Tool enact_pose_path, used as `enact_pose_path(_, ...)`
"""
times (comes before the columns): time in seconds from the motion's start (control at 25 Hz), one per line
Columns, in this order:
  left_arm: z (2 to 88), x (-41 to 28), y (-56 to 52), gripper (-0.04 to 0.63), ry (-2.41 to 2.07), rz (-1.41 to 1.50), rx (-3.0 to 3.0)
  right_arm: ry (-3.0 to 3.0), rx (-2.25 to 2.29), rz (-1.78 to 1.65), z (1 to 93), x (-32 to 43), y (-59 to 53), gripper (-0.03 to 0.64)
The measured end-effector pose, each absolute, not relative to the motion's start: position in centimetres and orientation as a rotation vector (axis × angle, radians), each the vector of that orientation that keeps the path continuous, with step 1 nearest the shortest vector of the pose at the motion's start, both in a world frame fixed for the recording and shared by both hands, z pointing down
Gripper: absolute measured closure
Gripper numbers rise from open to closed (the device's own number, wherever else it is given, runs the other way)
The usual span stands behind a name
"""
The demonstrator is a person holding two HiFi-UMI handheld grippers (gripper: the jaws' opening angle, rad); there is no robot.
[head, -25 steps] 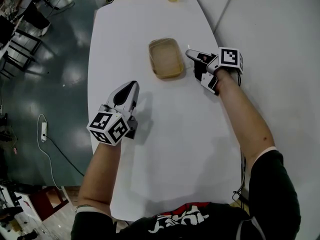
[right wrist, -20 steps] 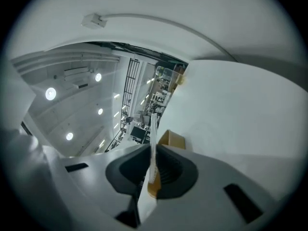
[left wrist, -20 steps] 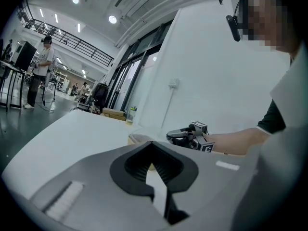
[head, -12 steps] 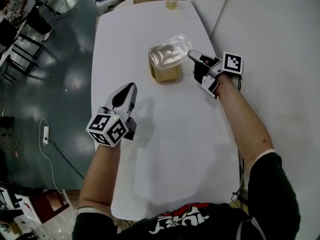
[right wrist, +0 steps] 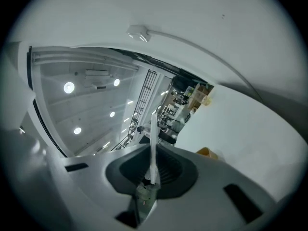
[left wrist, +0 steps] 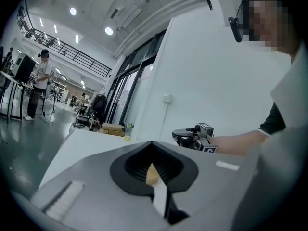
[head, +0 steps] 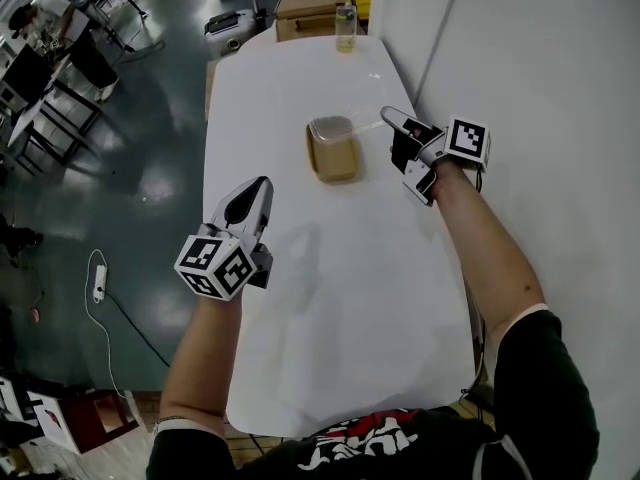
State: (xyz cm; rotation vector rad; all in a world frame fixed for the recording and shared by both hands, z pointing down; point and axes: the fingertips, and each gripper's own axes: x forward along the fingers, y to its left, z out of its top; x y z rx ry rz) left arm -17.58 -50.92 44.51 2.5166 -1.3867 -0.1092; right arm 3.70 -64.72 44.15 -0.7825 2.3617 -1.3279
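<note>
A tan rectangular container (head: 335,158) sits on the white table (head: 300,268), with its top uncovered. My right gripper (head: 386,116) is just right of its far end, shut on the edge of a clear plastic lid (head: 340,126) that hangs tilted over the container. In the right gripper view the lid (right wrist: 153,129) shows edge-on, as a thin strip between the closed jaws of my right gripper (right wrist: 153,150). My left gripper (head: 262,183) hovers left of and nearer than the container, shut and holding nothing. In the left gripper view a bit of the container (left wrist: 151,174) shows past the jaws.
A bottle of yellow liquid (head: 345,23) stands at the table's far end, with a cardboard box (head: 310,3) behind it. A white wall (head: 540,58) runs along the table's right side. Grey floor, a cable and a power strip (head: 98,278) lie to the left.
My right gripper has lifted the clear lid off the tan container and holds it raised. The left gripper has hardly moved.
</note>
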Motion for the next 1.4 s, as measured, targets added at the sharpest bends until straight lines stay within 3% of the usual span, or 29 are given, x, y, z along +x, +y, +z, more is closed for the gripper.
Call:
enact_pose_path(0.84, 30.3, -24.6, -38.2, 0.597, -1.403, -0.185, 2.630, 2.334, -0.896, -0.961, 26.5, 1.5, -50.9, 0.583)
enact_pose_path(1.2, 23.4, -25.4, -30.6, 0.597, -1.402, -0.185, 2.673, 2.306, -1.006, -0.810, 19.5, 5.0, -41.9, 0.583)
enact_pose_path(1.4, 19.2, -21.9, -26.1, 0.597, -1.454, -0.177, 2.700, 2.317, -1.007, -0.749, 15.8, 9.2, -37.6, 0.583)
